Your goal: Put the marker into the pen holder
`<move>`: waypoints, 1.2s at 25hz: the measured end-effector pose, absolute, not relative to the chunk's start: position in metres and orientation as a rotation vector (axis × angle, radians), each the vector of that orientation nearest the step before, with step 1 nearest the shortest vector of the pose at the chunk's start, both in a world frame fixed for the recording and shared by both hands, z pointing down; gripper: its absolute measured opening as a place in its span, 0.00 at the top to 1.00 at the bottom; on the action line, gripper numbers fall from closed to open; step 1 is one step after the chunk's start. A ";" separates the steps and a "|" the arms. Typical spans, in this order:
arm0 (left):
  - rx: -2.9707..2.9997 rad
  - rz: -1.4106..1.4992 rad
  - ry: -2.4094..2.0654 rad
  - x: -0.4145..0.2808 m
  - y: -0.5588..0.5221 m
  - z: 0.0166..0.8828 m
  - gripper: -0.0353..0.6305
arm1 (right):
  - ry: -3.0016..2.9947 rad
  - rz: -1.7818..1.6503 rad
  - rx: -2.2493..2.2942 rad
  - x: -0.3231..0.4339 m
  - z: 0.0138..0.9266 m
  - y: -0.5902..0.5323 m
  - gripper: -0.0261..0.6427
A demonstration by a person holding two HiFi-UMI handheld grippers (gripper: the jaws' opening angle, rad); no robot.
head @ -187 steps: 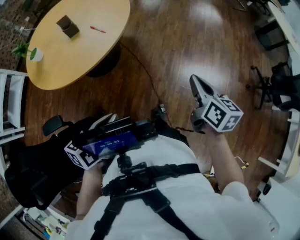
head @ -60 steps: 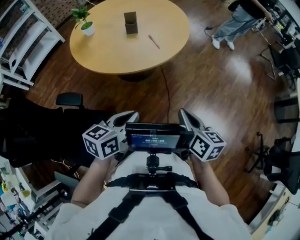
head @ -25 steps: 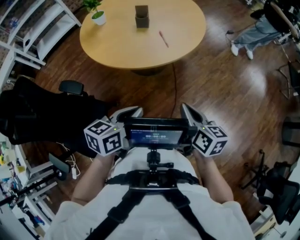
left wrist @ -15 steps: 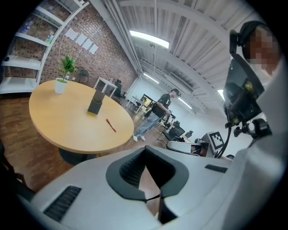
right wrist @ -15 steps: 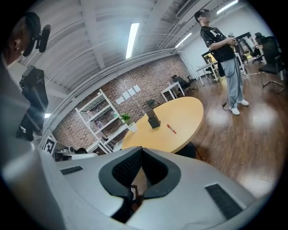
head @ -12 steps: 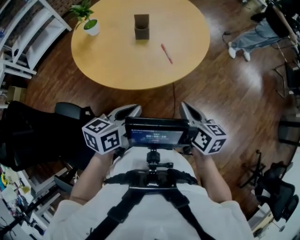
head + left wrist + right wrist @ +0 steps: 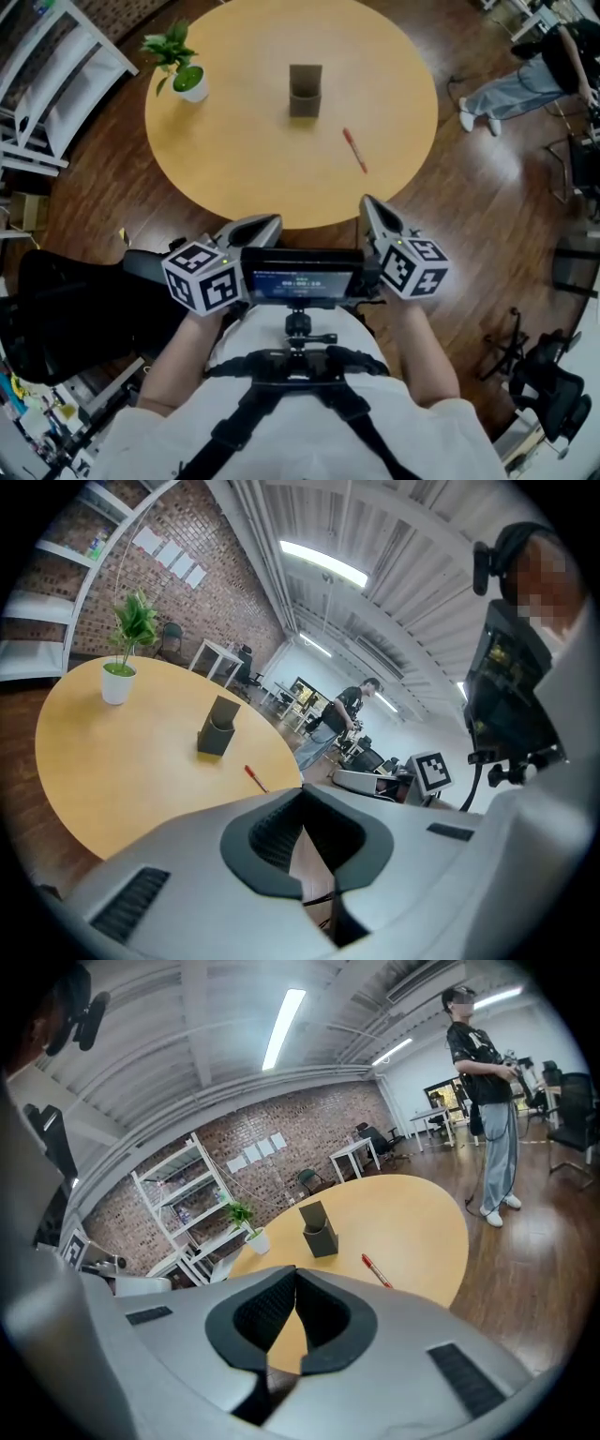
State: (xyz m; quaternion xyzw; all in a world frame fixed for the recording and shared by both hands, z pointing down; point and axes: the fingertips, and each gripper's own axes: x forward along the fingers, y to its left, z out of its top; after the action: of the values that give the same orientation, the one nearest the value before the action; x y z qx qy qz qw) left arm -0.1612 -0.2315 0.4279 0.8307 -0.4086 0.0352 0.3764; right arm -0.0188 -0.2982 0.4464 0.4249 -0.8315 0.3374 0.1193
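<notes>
Marker (image 7: 354,150) lies on table (image 7: 234,159), well ahead of right gripper (image 7: 370,208), left gripper (image 7: 262,223); both pressed together, empty.

The head view is dim and low in contrast, darker and bowed toward its edges. Beyond the jaws the round table (image 7: 234,169) is evenly lit, and the pen holder (image 7: 305,91) and marker (image 7: 354,150) on it are sharp. Right of the jaws the wooden floor (image 7: 478,206) carries pale glare patches.

Both gripper views are round fisheye pictures with black corners, and straight lines bend hard near the rim. A ceiling strip light (image 7: 284,1016) glows high above the jaws. In the left gripper view the far room beyond the jaws is washed out white.

The left gripper (image 7: 302,794) and right gripper (image 7: 295,1274), close to the lens, look soft. Their pads (image 7: 258,1321) lie in deep shadow.
</notes>
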 end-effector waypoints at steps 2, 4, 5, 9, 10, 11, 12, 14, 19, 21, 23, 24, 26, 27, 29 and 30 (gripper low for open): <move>2.127 0.088 -1.036 -0.173 -0.236 0.428 0.96 | -2.410 0.941 1.269 -0.027 0.447 -0.314 0.95; 2.130 0.088 -1.023 -0.182 -0.239 0.427 0.96 | -2.387 0.898 1.293 -0.032 0.446 -0.328 0.94; 2.133 0.088 -1.017 -0.185 -0.240 0.427 0.96 | -2.374 0.877 1.300 -0.033 0.446 -0.333 0.94; 2.135 0.068 -1.008 -0.194 -0.251 0.427 0.96 | -2.333 0.824 1.292 -0.036 0.448 -0.350 0.93; 2.133 0.060 -1.006 -0.194 -0.253 0.427 0.96 | -2.323 0.820 1.285 -0.035 0.450 -0.351 0.93; 2.130 0.055 -1.005 -0.194 -0.254 0.427 0.96 | -2.315 0.818 1.278 -0.035 0.452 -0.353 0.93; 2.127 0.052 -1.005 -0.194 -0.256 0.427 0.96 | -2.309 0.820 1.270 -0.035 0.455 -0.355 0.93; 2.123 0.048 -1.011 -0.194 -0.260 0.427 0.96 | -2.299 0.824 1.253 -0.035 0.460 -0.359 0.93; 2.088 0.038 -1.056 -0.197 -0.269 0.429 0.96 | -2.275 0.837 1.190 -0.038 0.477 -0.370 0.93; 2.077 0.037 -1.069 -0.196 -0.273 0.429 0.96 | -2.273 0.827 1.153 -0.041 0.482 -0.376 0.93; 2.071 0.041 -1.078 -0.193 -0.278 0.428 0.96 | -2.265 0.816 1.126 -0.040 0.487 -0.385 0.93; 2.068 0.043 -1.082 -0.191 -0.280 0.428 0.96 | -2.258 0.806 1.118 -0.038 0.490 -0.389 0.93; 2.060 0.047 -1.088 -0.186 -0.283 0.428 0.96 | -2.234 0.779 1.104 -0.030 0.498 -0.399 0.93; 2.054 0.049 -1.092 -0.184 -0.283 0.429 0.96 | -2.220 0.766 1.092 -0.027 0.503 -0.403 0.93; 2.039 0.055 -1.098 -0.181 -0.284 0.431 0.96 | -2.192 0.727 1.050 -0.022 0.514 -0.415 0.88; 2.033 0.060 -1.101 -0.180 -0.285 0.431 0.96 | -2.175 0.694 1.021 -0.021 0.521 -0.422 0.87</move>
State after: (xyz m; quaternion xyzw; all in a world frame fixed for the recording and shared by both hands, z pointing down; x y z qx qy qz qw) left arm -0.1797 -0.2852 0.4314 0.8045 -0.4359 0.0237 0.4027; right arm -0.0214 -0.4225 0.5206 0.3875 -0.8255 0.2633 0.3148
